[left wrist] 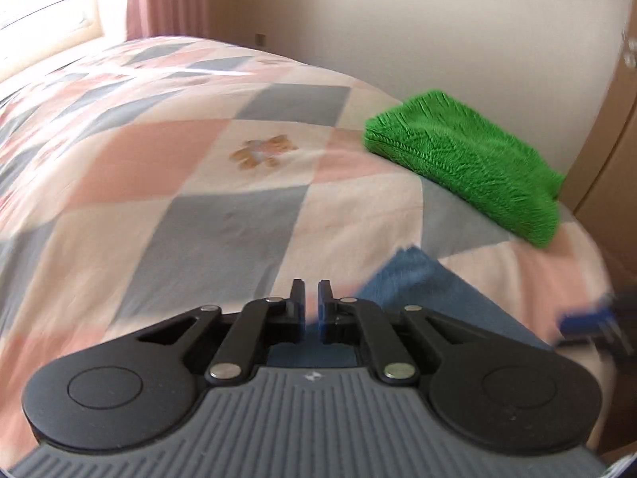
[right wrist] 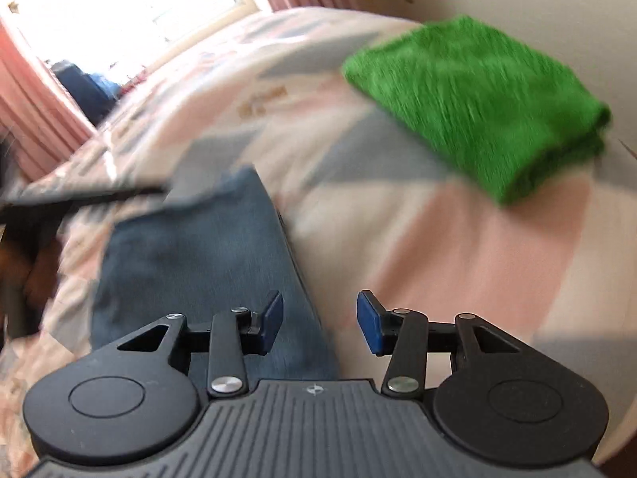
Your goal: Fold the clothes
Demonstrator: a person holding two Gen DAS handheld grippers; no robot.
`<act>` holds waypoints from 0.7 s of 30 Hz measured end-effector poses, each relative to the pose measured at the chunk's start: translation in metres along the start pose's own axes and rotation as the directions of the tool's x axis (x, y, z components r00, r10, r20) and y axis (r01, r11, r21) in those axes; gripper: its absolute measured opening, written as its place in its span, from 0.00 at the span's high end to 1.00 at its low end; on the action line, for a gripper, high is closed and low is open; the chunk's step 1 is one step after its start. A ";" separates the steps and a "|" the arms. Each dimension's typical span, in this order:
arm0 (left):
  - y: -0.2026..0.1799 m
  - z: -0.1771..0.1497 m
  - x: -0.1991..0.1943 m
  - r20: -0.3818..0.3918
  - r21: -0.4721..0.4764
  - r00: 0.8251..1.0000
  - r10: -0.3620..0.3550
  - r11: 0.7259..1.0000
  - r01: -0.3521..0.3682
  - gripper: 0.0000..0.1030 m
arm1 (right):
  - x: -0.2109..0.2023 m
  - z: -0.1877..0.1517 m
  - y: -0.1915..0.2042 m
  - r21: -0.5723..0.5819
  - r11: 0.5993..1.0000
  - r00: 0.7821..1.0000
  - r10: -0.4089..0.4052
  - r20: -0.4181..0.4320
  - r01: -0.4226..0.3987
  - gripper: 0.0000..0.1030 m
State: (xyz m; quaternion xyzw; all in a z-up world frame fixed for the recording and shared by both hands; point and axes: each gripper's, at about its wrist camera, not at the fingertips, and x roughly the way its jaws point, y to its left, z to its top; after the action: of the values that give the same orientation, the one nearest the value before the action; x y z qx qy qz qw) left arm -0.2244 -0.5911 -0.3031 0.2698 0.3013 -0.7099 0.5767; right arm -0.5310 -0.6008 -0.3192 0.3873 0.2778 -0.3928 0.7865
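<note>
Blue cloth (right wrist: pixel 199 255), soft and limp, lies flat on the patchwork bed (left wrist: pixel 199 159) near a folded green towel (right wrist: pixel 477 99). The right claw (right wrist: pixel 320 320) hangs spread above its edge; the left claw (left wrist: pixel 311 302) is nearly closed on nothing. A corner looks the best hold.

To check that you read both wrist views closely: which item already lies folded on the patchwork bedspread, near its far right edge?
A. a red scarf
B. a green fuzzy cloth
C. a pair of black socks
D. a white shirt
B: the green fuzzy cloth lies folded in layers on the bedspread, seen in both views, while the blue cloth lies nearer the open right gripper.
</note>
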 end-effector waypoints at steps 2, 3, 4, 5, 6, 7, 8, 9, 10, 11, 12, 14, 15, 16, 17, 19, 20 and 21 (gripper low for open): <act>0.009 -0.018 -0.032 -0.018 -0.075 1.000 0.025 0.997 -0.027 0.90 | 0.010 0.030 0.001 -0.049 0.995 0.996 0.086 -0.018 -0.086 0.55; 0.014 -0.027 -0.045 -0.026 -0.119 0.999 0.039 0.992 -0.041 0.88 | 0.018 0.045 0.004 -0.087 0.987 0.990 0.132 -0.041 -0.135 0.55; 0.020 -0.037 -0.055 -0.037 -0.167 0.998 0.051 0.984 -0.057 0.83 | 0.029 0.060 0.009 -0.131 0.974 0.982 0.175 -0.070 -0.183 0.55; 0.026 -0.045 -0.063 -0.049 -0.213 0.997 0.057 0.975 -0.066 0.81 | 0.041 0.074 0.015 -0.184 0.957 0.973 0.210 -0.093 -0.224 0.55; 0.031 -0.053 -0.068 -0.058 -0.249 0.997 0.059 0.966 -0.072 0.81 | 0.054 0.086 0.023 -0.240 0.937 0.966 0.228 -0.124 -0.252 0.55; 0.035 -0.060 -0.071 -0.065 -0.276 0.996 0.065 0.958 -0.080 0.80 | 0.068 0.097 0.031 -0.296 0.914 0.958 0.239 -0.159 -0.277 0.55; 0.038 -0.066 -0.073 -0.074 -0.302 0.995 0.066 0.949 -0.085 0.80 | 0.081 0.106 0.038 -0.339 0.891 0.948 0.247 -0.199 -0.303 0.55; 0.042 -0.071 -0.073 -0.083 -0.328 0.995 0.057 0.941 -0.082 0.80 | 0.095 0.114 0.044 -0.366 0.869 0.934 0.254 -0.251 -0.334 0.55; 0.046 -0.075 -0.072 -0.091 -0.353 0.995 0.049 0.932 -0.078 0.80 | 0.109 0.120 0.049 -0.385 0.846 0.916 0.260 -0.306 -0.369 0.58; 0.048 -0.078 -0.070 -0.095 -0.372 0.995 0.043 0.925 -0.075 0.80 | 0.122 0.124 0.054 -0.405 0.825 0.899 0.254 -0.356 -0.394 0.61; 0.049 -0.081 -0.068 -0.095 -0.384 0.995 0.037 0.921 -0.071 0.79 | 0.135 0.128 0.056 -0.419 0.802 0.876 0.249 -0.412 -0.425 0.61; 0.054 -0.086 -0.067 -0.094 -0.424 0.995 0.023 0.903 -0.061 0.77 | 0.149 0.125 0.059 -0.439 0.758 0.830 0.235 -0.505 -0.482 0.63; 0.056 -0.089 -0.066 -0.092 -0.449 0.996 0.011 0.892 -0.051 0.77 | 0.153 0.125 0.061 -0.444 0.739 0.808 0.227 -0.544 -0.507 0.63; 0.057 -0.091 -0.065 -0.091 -0.470 0.996 -0.007 0.882 -0.037 0.76 | 0.156 0.126 0.063 -0.457 0.718 0.791 0.215 -0.572 -0.525 0.63; 0.058 -0.094 -0.063 -0.094 -0.484 0.995 -0.017 0.874 -0.031 0.75 | 0.159 0.127 0.066 -0.471 0.700 0.781 0.200 -0.592 -0.537 0.63; 0.058 -0.099 -0.057 -0.108 -0.496 0.994 -0.035 0.868 -0.023 0.74 | 0.163 0.128 0.073 -0.487 0.676 0.764 0.177 -0.620 -0.552 0.71; 0.058 -0.100 -0.055 -0.111 -0.495 0.993 -0.039 0.869 -0.021 0.73 | 0.163 0.129 0.077 -0.503 0.662 0.762 0.163 -0.626 -0.555 0.81; 0.058 -0.101 -0.053 -0.110 -0.492 0.993 -0.042 0.870 -0.018 0.73 | 0.162 0.128 0.081 -0.526 0.642 0.765 0.150 -0.627 -0.557 0.84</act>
State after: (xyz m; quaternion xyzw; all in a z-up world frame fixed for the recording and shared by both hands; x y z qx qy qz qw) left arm -0.1539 -0.4902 -0.3393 0.1535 0.5071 -0.5962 0.6032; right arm -0.3592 -0.7401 -0.3381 0.2082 0.5224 0.0315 0.8263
